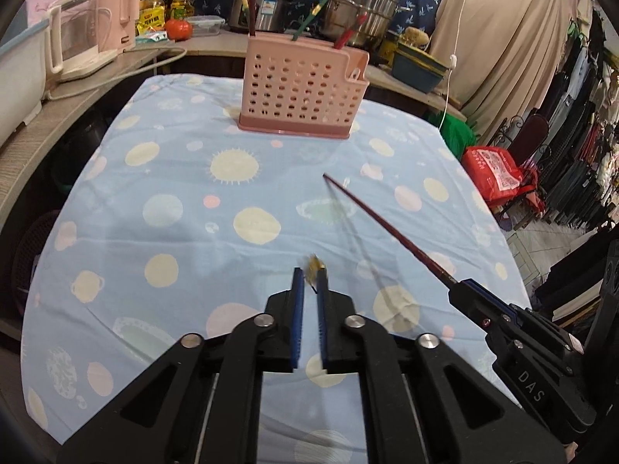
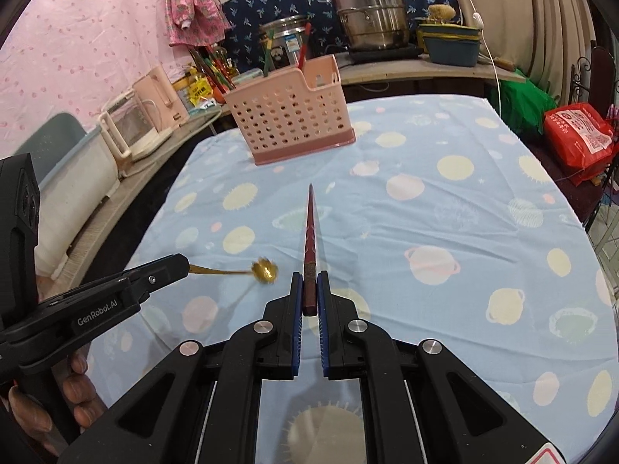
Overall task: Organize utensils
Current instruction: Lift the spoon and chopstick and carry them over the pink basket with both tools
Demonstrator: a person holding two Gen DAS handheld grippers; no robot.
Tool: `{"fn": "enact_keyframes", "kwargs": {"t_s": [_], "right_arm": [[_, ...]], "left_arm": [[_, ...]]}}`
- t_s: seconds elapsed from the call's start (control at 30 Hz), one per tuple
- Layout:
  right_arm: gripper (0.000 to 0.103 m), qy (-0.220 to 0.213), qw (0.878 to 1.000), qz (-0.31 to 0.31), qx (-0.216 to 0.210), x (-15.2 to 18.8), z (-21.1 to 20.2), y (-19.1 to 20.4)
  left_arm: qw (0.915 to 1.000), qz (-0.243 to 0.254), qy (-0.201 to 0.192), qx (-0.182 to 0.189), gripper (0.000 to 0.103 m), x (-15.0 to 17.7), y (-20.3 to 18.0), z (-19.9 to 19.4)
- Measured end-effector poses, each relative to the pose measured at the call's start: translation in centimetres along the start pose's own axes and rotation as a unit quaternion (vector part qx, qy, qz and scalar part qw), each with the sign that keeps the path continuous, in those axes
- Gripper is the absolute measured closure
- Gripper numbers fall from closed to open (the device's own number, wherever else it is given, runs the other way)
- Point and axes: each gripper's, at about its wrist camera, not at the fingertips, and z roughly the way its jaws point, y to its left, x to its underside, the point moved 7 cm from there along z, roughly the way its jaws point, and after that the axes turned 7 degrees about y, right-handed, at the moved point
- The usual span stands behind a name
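1. Right wrist view, nearest: the right claw (image 2: 309,290) is closed down to a narrow gap on the thick end of a dark red lacquered chopstick (image 2: 310,239), which points straight ahead, lifted off the cloth with its tip toward the far side.
2. Near left in the same view, the left claw (image 2: 182,265) is pinched shut on the handle of a small gold metal spoon (image 2: 264,270), its bowl hanging in the air just left of the right claw. In the left wrist view only a blurred bit of gold shows between the blue pads (image 1: 298,309), which stand almost together.
3. Under both lies the worktop (image 2: 445,232), covered by a light blue cloth printed with pale planets and suns; no other loose utensil shows on it.
4. Farther off, at the far middle of the worktop, stands the pink perforated plastic utensil holder (image 2: 288,123), upright on its darker pink base, with several red and green handled utensils (image 2: 303,52) already standing in it.
5. Beyond it, steel pots (image 2: 369,11) sit on a back counter.
6. Judged step: both pieces are picked up and in carry toward the holder. Next, each claw likely needs to reach forward over the holder's open top, tip its piece upright, lower it into a compartment and open. The long chopstick could catch the rim if brought in too flat.
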Motion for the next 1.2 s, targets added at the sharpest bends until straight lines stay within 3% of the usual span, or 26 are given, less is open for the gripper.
{"fn": "enact_keyframes", "kwargs": {"t_s": [0.57,1.2], "right_arm": [[0.096,-0.044,0.999,-0.014,-0.023,-4.0,-4.8,2.4],[0.096,-0.139,0.99,-0.02,-0.018,-16.1,-8.0,2.9]], "left_arm": [[0.9988,0.007,-0.045,-0.016,0.102,-4.9,0.0,-4.6],[0.994,0.026,-0.098,-0.042,0.102,-13.9,0.2,-6.9]]}}
